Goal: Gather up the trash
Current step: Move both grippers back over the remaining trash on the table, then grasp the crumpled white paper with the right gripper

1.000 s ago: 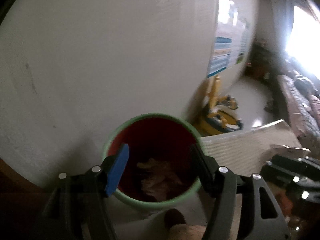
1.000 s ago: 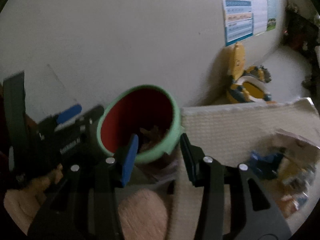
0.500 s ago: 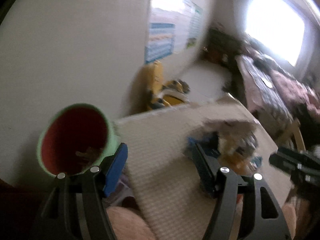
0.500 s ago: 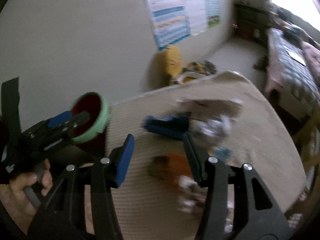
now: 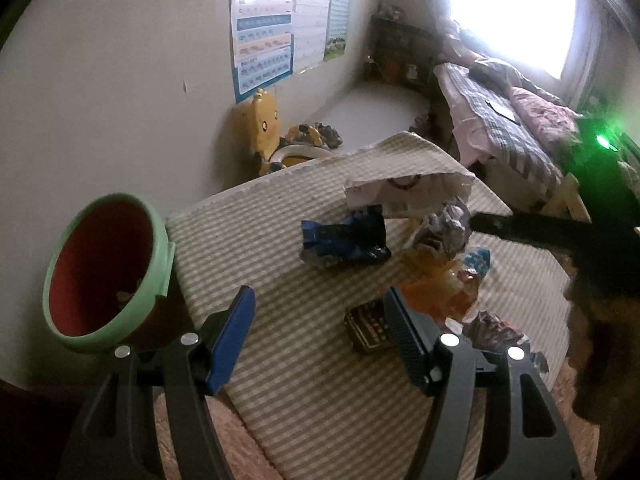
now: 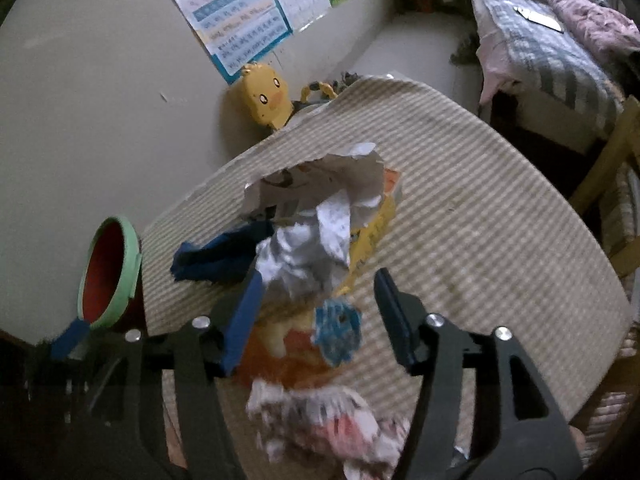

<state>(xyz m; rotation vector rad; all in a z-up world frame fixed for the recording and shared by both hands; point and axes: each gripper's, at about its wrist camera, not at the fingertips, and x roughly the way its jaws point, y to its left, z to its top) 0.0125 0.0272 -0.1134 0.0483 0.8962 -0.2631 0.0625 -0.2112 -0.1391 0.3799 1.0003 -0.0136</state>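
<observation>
Both grippers have been swung from the green-rimmed bin [image 5: 108, 272] to the trash pile [image 6: 308, 256] on the striped counter [image 6: 480, 220]. Right gripper [image 6: 318, 304] fingers, just widened, are empty; left gripper [image 5: 320, 328] fingers are spread, empty.

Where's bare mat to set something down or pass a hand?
Free: the striped mat between the green-rimmed bin and the blue wrapper, and its right side beyond the trash pile in the right wrist view. Crowded: the mat's middle, wrappers and crumpled paper.
</observation>
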